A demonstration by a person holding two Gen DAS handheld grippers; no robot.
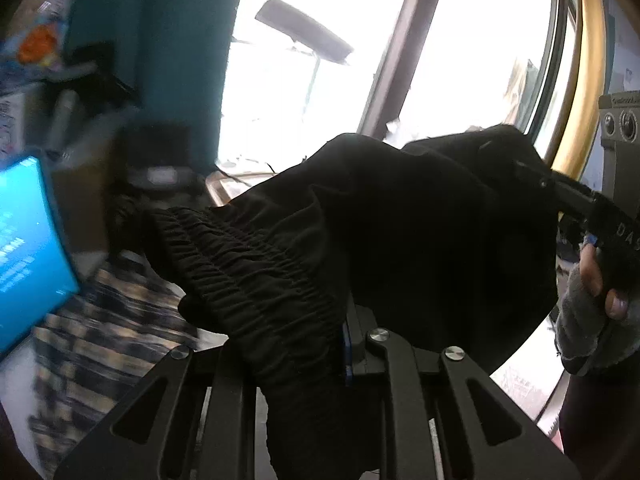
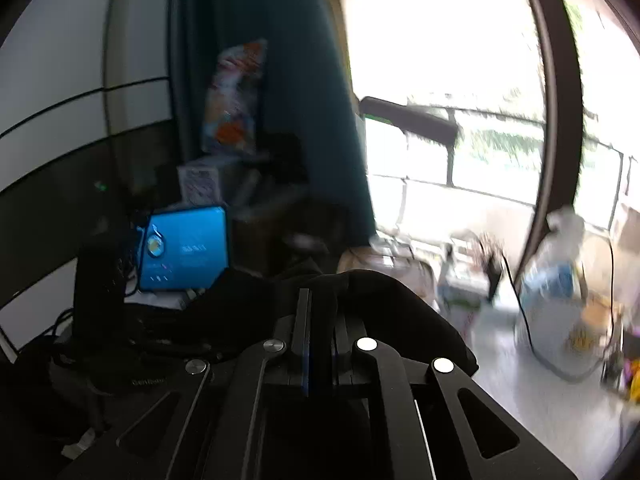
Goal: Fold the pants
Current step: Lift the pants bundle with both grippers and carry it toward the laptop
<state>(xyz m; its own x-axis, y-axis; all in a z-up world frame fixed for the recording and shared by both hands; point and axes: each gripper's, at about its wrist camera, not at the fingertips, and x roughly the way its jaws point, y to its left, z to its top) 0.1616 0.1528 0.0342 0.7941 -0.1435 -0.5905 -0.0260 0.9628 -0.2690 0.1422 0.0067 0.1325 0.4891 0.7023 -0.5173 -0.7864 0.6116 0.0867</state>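
Black pants held aloft: left tongs pinch the elastic waistband at 6 o'clock; right tongs pinch fabric at 3 o'clock

backlit, window blown out | fg dark | motion blur | fisheye warp

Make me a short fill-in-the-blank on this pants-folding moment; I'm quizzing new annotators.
1. Both claws grip the same ____ pants.
2. The left claw pinches the pants at the gathered elastic ____.
3. The glowing screen is ____ in colour.
4. The hand holding the right claw wears a grey fingerless ____.

Missing words: black; waistband; blue; glove
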